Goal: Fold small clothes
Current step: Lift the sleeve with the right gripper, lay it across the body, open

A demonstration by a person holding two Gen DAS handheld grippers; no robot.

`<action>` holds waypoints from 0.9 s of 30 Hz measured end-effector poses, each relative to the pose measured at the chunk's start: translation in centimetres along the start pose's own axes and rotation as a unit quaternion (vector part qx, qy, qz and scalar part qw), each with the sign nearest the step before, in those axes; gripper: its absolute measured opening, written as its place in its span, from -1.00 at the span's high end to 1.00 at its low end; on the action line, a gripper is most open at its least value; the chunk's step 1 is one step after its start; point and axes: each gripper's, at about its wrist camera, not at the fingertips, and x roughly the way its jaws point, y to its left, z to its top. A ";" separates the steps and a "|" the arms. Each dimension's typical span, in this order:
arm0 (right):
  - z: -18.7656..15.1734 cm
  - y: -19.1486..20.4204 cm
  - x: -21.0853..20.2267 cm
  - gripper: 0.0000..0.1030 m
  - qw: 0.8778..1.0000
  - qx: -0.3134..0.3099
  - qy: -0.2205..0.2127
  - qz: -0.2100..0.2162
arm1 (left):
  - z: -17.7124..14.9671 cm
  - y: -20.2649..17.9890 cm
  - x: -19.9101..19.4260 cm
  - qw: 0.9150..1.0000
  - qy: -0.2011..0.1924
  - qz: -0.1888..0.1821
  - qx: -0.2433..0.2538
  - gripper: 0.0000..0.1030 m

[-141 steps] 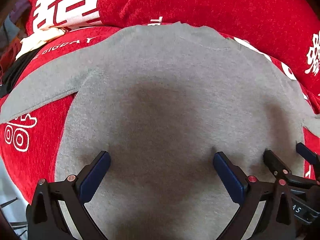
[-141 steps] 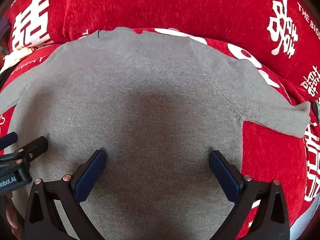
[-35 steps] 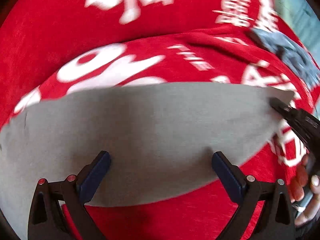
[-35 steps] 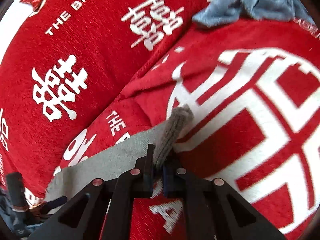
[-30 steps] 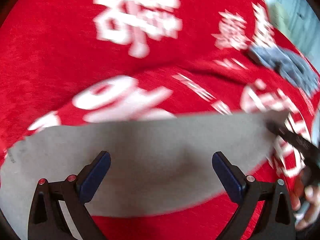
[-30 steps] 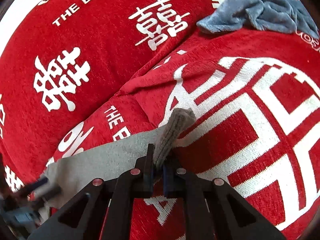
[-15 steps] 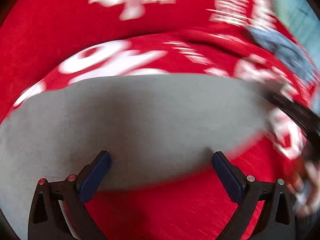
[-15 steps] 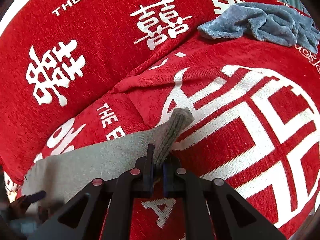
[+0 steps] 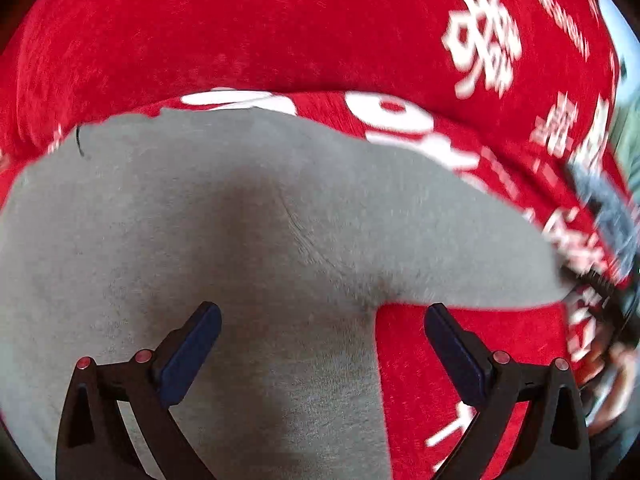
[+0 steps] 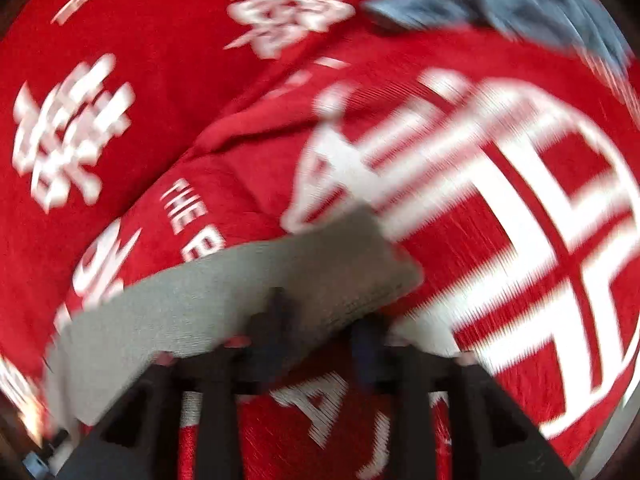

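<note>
My left gripper [image 9: 320,344] hovers wide open, empty, over the grey sweater [image 9: 240,240]; my right gripper [image 10: 324,320] looks parted around the sleeve cuff [image 10: 360,264], too blurred to confirm any grip.

Both wrist views close, looking down-forward over red cover [image 9: 460,344]; shared: grey garment [image 9: 248,232] sleeve.
</note>
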 end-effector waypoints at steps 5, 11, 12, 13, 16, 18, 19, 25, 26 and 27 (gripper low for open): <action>-0.5 0.2 -0.7 -0.44 0.998 0.016 0.002 0.056 | 2.2 -2.0 2.6 0.999 0.011 0.015 -0.033 -0.98; 0.4 -0.9 0.7 0.84 0.998 0.043 0.016 0.051 | 1.1 -11.4 7.1 0.992 0.030 0.079 0.098 -0.98; 0.2 -0.9 0.3 0.84 0.998 0.040 0.007 0.054 | 0.6 -13.0 7.1 0.987 0.018 0.079 0.136 -0.98; 0.1 -0.9 0.1 0.84 0.998 0.031 -0.003 0.051 | 0.1 -14.6 6.9 0.984 0.018 0.057 0.170 -0.98; -0.1 -0.6 -0.9 0.84 0.998 0.003 -0.026 0.049 | 0.7 -16.1 6.2 0.983 0.006 0.025 0.182 -0.98; 0.0 -0.2 -1.2 0.84 0.998 -0.012 -0.036 0.046 | 2.2 -15.7 6.1 0.985 -0.035 0.063 0.158 -0.98; 0.1 -0.1 -1.2 0.84 0.998 -0.018 -0.039 0.043 | 2.9 -15.2 6.5 0.987 -0.038 0.074 0.140 -0.98; 0.0 2.1 -1.2 0.84 0.996 -0.080 -0.044 0.007 | 4.8 -12.0 9.2 0.995 -0.004 0.081 0.055 -0.98; 0.0 2.2 -1.5 0.84 0.995 -0.085 -0.046 0.003 | 4.1 -12.6 9.0 0.994 0.004 0.077 0.072 -0.98; 0.0 2.2 -1.6 0.84 0.995 -0.087 -0.048 0.001 | 2.9 -13.3 8.3 0.994 0.005 0.064 0.093 -0.98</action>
